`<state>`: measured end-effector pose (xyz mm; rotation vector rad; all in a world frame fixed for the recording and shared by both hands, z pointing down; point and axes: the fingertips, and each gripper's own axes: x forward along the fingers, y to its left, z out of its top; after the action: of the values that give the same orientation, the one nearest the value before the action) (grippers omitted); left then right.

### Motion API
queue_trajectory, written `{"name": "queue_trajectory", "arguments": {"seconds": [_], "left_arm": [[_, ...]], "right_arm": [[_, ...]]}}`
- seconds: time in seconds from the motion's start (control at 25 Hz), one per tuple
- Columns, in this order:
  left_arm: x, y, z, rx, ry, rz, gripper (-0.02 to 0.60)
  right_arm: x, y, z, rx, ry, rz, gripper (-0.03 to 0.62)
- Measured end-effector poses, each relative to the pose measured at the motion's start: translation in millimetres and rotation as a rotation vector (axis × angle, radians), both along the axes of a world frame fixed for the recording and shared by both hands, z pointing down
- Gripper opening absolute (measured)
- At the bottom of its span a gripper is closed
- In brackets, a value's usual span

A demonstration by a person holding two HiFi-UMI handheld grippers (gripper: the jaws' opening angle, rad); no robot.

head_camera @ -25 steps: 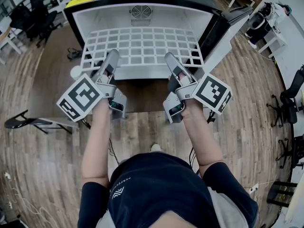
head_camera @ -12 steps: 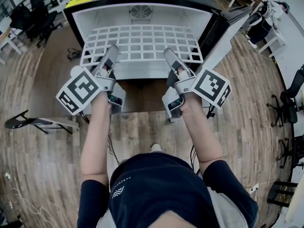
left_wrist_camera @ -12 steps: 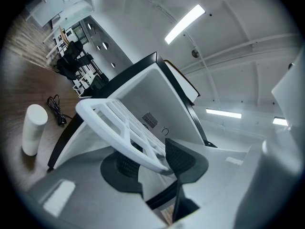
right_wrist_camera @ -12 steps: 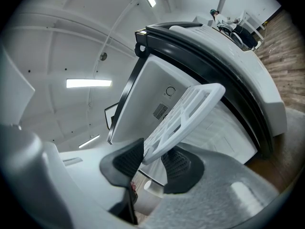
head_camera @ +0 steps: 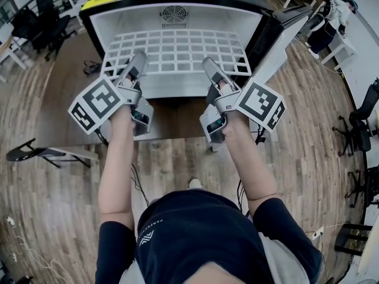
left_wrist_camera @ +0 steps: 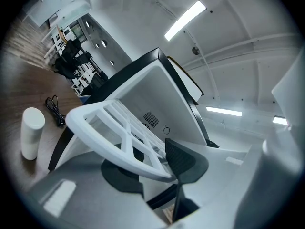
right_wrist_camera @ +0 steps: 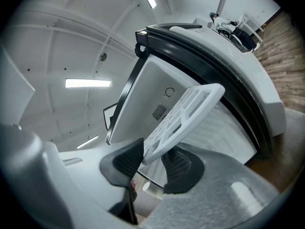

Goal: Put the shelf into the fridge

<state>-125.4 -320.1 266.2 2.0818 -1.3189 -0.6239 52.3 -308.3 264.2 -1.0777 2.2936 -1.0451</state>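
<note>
right gripper [right_wrist_camera: 152,160] clamping shelf [right_wrist_camera: 187,109], fridge [right_wrist_camera: 153,82] — open — behind

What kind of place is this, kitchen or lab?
Likely an office or lab workspace, not a home kitchen: black office chairs, white desks on a wood-plank floor, strip lights overhead. The fridge stands among them.
</note>
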Motion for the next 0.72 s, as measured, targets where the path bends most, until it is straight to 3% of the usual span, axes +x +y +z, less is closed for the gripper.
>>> {"name": "queue_trajectory", "arguments": {"seconds": [0.72], "left_arm": [[-0.4, -0.8, 1.1, 0.037, 0.006, -0.013, 0.173]], "right_arm": [[-1.7, -3.6, 1.7, 0.035, 0.012, -0.002, 0.134]]}}
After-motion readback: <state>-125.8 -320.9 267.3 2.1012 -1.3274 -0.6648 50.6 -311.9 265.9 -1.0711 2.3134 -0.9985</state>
